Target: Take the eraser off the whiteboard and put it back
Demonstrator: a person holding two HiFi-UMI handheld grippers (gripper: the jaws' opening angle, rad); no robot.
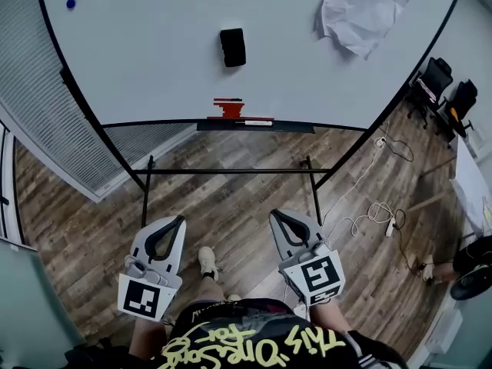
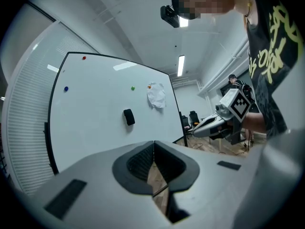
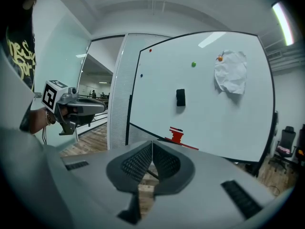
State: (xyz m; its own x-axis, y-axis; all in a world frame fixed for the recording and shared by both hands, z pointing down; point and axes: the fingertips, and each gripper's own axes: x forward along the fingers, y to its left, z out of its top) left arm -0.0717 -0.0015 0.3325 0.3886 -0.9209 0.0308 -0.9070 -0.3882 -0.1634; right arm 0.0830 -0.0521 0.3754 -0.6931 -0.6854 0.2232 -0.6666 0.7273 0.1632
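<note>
A black eraser (image 1: 233, 47) sticks to the middle of the whiteboard (image 1: 154, 52); it also shows in the left gripper view (image 2: 128, 117) and the right gripper view (image 3: 180, 97). Both grippers are well short of the board, over the wooden floor. My left gripper (image 1: 178, 221) has its jaws together with nothing between them (image 2: 153, 144). My right gripper (image 1: 276, 216) is likewise shut and empty (image 3: 152, 144). Each gripper is visible from the other's camera: the right gripper (image 2: 217, 124) and the left gripper (image 3: 71, 107).
A crumpled white paper (image 1: 361, 10) hangs at the board's upper right. Red markers (image 1: 229, 110) lie on the board's tray. The board's black stand bar (image 1: 231, 171) crosses the floor ahead. Cables (image 1: 369, 206) and office chairs (image 1: 446, 98) are to the right.
</note>
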